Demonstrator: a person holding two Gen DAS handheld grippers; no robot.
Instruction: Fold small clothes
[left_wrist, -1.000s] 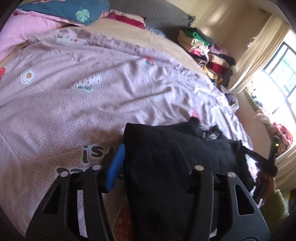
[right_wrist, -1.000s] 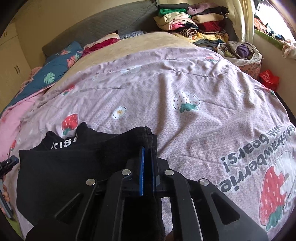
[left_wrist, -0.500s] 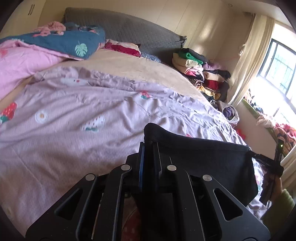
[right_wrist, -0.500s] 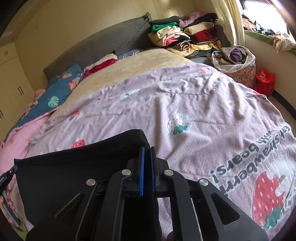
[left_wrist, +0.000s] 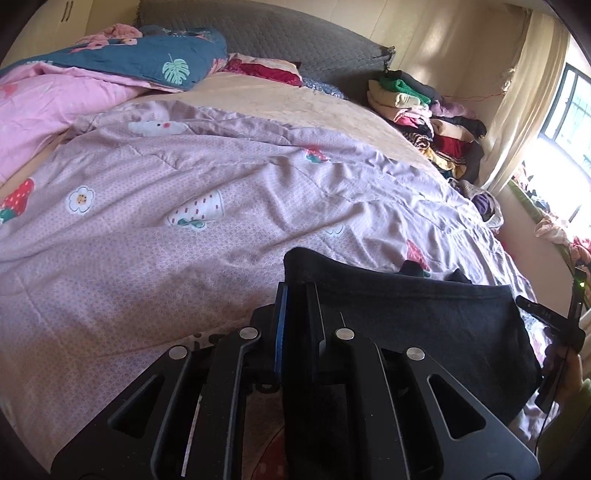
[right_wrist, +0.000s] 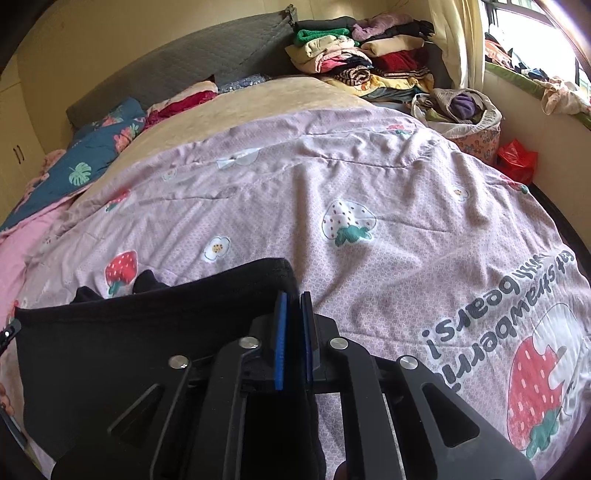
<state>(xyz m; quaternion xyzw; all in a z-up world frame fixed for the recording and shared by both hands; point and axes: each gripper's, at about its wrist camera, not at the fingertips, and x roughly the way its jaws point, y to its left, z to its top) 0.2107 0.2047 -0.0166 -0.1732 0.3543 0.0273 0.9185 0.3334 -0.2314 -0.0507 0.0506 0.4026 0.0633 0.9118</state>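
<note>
A black garment (left_wrist: 424, 325) (right_wrist: 147, 332) lies on the pink strawberry bed cover (left_wrist: 184, 258) (right_wrist: 406, 221), its near edge raised and stretched taut between both grippers. My left gripper (left_wrist: 295, 291) is shut on the left corner of that edge, with cloth pinched between its blue pads. My right gripper (right_wrist: 293, 299) holds the right corner. Its jaws are opening, with black cloth still between the pads. Two dark points of the garment's far part peek over the taut edge. At the right border of the left wrist view, the other gripper (left_wrist: 554, 325) shows with a hand.
Folded clothes are stacked (left_wrist: 417, 107) (right_wrist: 362, 62) at the bed's far corner by the curtain. A full basket (right_wrist: 461, 114) and a red bag (right_wrist: 517, 158) stand on the floor beyond the bed. A blue leaf-print quilt (left_wrist: 147, 62) and a pink blanket (left_wrist: 44, 103) lie at the head.
The left gripper, open beside the flat garment a second ago, has shut on its corner. Both grippers lifted that edge off the bed, so it now spans taut between them.
</note>
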